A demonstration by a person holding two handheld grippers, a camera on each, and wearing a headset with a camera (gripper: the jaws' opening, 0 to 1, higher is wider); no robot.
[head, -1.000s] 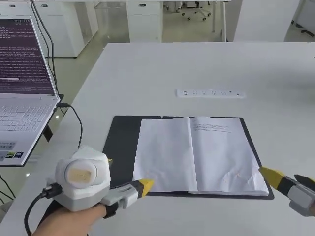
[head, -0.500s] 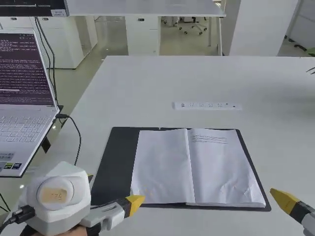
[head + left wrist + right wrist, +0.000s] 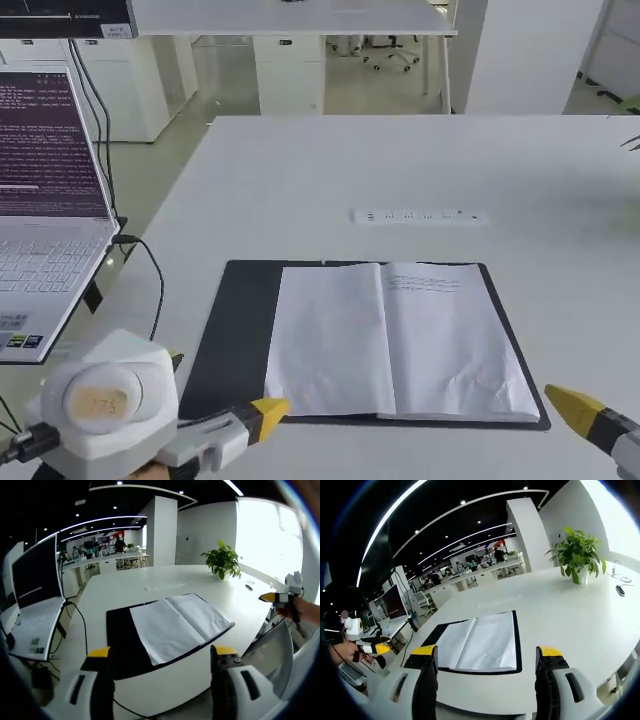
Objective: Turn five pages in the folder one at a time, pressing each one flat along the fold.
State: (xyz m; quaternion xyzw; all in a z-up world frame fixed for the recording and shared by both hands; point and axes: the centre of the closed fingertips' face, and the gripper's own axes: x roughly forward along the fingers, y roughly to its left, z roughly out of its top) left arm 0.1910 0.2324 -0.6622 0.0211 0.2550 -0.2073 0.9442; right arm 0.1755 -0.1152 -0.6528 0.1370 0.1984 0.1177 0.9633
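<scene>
Smooth white counter (image 3: 300,170) carries a black folder (image 3: 240,330) open on white pages (image 3: 400,340), writing unreadable. Yellow-tipped left tongs (image 3: 161,652) and right tongs (image 3: 487,651) gape apart near it.

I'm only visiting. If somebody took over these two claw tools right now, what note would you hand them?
Left gripper: open, holding nothing, off the near left corner of the black folder with white pages.
Right gripper: open, holding nothing, off the near right corner.
Folder lies open and flat on the white table, no page lifted.
Done: the count of turned pages cannot be told.
Left: turn the next page, press it flat along the fold.
</scene>
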